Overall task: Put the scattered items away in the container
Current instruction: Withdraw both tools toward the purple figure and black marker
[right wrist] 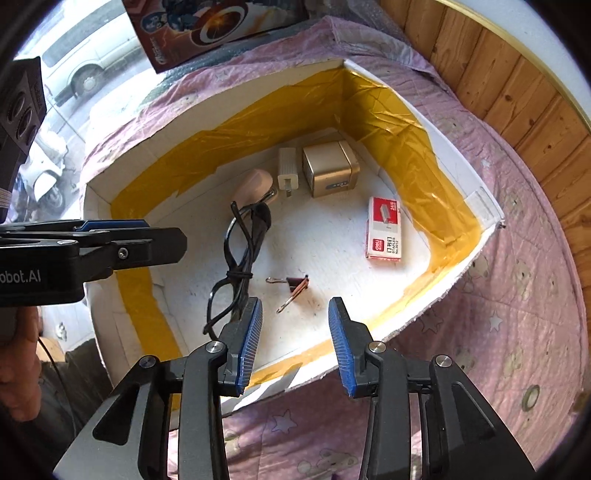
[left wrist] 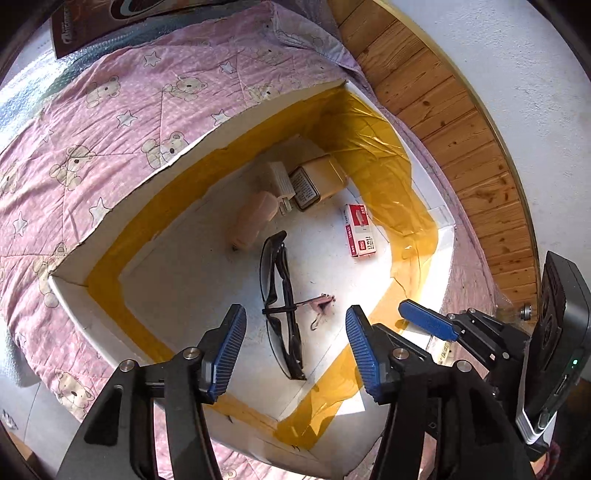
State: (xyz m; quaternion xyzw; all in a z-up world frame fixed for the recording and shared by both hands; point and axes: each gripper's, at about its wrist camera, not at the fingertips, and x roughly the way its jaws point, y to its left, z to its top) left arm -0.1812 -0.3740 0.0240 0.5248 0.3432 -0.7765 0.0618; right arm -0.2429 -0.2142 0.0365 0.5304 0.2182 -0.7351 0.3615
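Note:
A white foam box (left wrist: 207, 136) (right wrist: 476, 192) lined with yellow tape holds everything. Inside lie black glasses (left wrist: 279, 295) (right wrist: 240, 258), a pink binder clip (left wrist: 321, 304) (right wrist: 293, 288), a red-and-white staples box (left wrist: 360, 230) (right wrist: 384, 229), a gold cube charger (left wrist: 321, 181) (right wrist: 330, 170), a white plug (left wrist: 277, 181) (right wrist: 287, 171) and a pale pink oval item (left wrist: 255, 219) (right wrist: 255, 184). My left gripper (left wrist: 295, 354) hangs open above the glasses with nothing in it. My right gripper (right wrist: 295, 343) is open over the box's near edge, empty, short of the binder clip.
The box rests on a pink bear-print quilt (left wrist: 92, 122) (right wrist: 498, 314). A wooden rim (left wrist: 443, 110) (right wrist: 517, 85) curves along the right. A printed carton (right wrist: 221, 26) lies beyond the box. A hand (right wrist: 18, 354) holds the left tool at the left edge.

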